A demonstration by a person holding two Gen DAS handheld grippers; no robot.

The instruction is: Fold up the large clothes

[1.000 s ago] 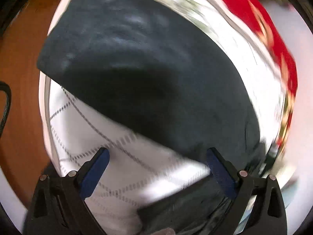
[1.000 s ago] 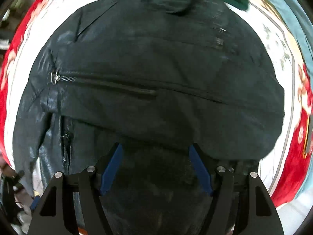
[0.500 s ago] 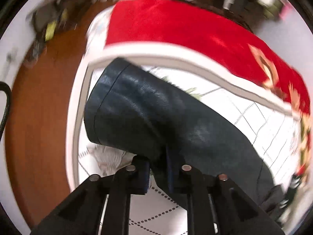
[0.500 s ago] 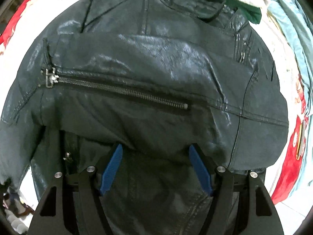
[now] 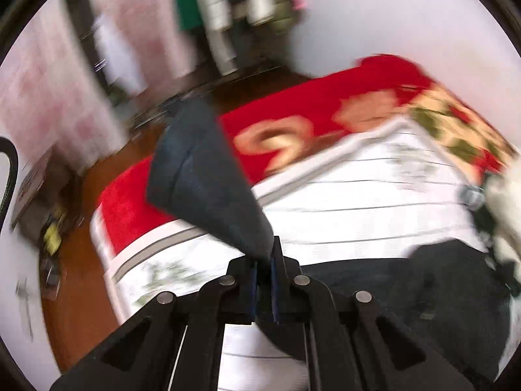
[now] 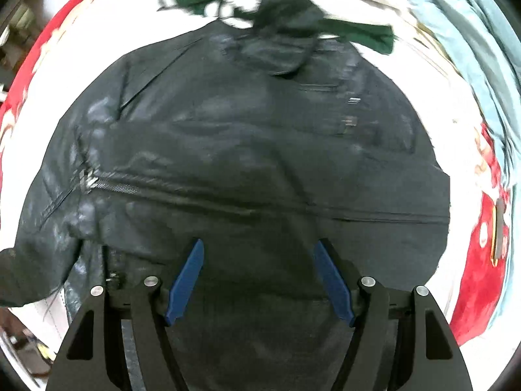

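One sleeve of the jacket pinched in left claw, raised over the bed; right claw spread above the jacket's body.

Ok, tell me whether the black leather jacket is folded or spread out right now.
Mostly spread: the black leather jacket lies open across the bed; only its sleeve is lifted, pinched in the left gripper.

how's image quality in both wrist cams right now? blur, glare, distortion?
Left wrist view: heavy motion blur across the room and red blanket; only the left gripper, shut on the jacket sleeve, is sharp. Right wrist view: milder blur, soft sheen on the black leather jacket; the open right gripper is crisp. Both show fisheye bending and dark corners.
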